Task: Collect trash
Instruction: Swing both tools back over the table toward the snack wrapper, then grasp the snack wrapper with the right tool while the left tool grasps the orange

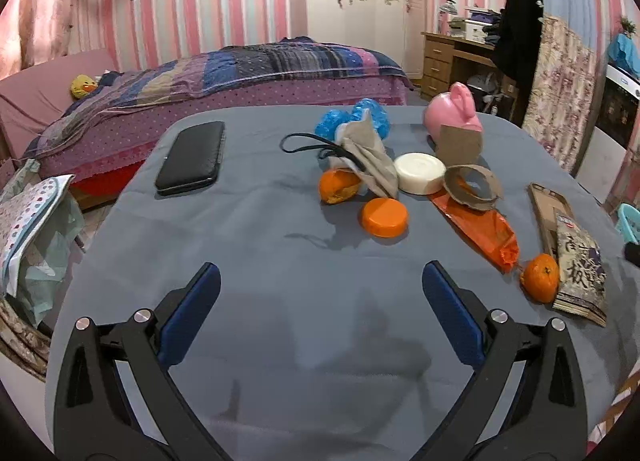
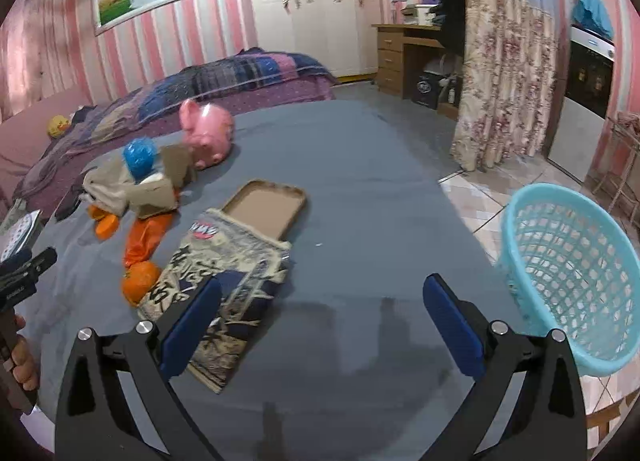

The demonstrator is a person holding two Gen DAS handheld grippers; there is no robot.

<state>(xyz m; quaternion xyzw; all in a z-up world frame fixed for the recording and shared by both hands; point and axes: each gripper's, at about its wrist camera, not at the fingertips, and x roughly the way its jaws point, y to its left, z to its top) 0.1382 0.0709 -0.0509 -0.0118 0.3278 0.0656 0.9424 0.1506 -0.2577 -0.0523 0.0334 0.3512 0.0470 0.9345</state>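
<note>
Lying on a grey-blue tabletop [image 1: 248, 229], trash sits in a loose cluster toward the far middle and right. Left to right in the left wrist view: black flat case [image 1: 191, 157] off by itself, blue crinkled plastic [image 1: 352, 121] at the back, grey rag [image 1: 370, 157] with a black cord [image 1: 304, 141] draped over an orange peel [image 1: 338, 186], orange lid [image 1: 385, 217] just in front, white round lid [image 1: 420, 173], torn cardboard ring [image 1: 474, 187] resting on an orange wrapper [image 1: 480, 229], pink piggy bank [image 1: 454, 111] behind, then a tangerine [image 1: 541, 278] touching a printed snack bag [image 1: 582, 273] that overlaps a shallow cardboard tray [image 1: 546, 205].

Left gripper [image 1: 320, 289] hovers over bare cloth, fingers wide, nothing between them. Right gripper [image 2: 320, 297] likewise has fingers wide and empty; its left finger [image 2: 192, 325] overlaps the snack bag in view, contact cannot be told. Light blue mesh basket [image 2: 568, 281] sits off the tabletop's right edge, over tiled floor [image 2: 472, 197]. A hand [image 2: 24, 361] shows at the left edge of the right wrist view.

Room: bed [image 1: 240, 77] with patchwork quilt behind the tabletop, pink striped walls, white wardrobe [image 1: 360, 1], wooden desk [image 1: 452, 57], floral curtain [image 2: 504, 73] at right.
</note>
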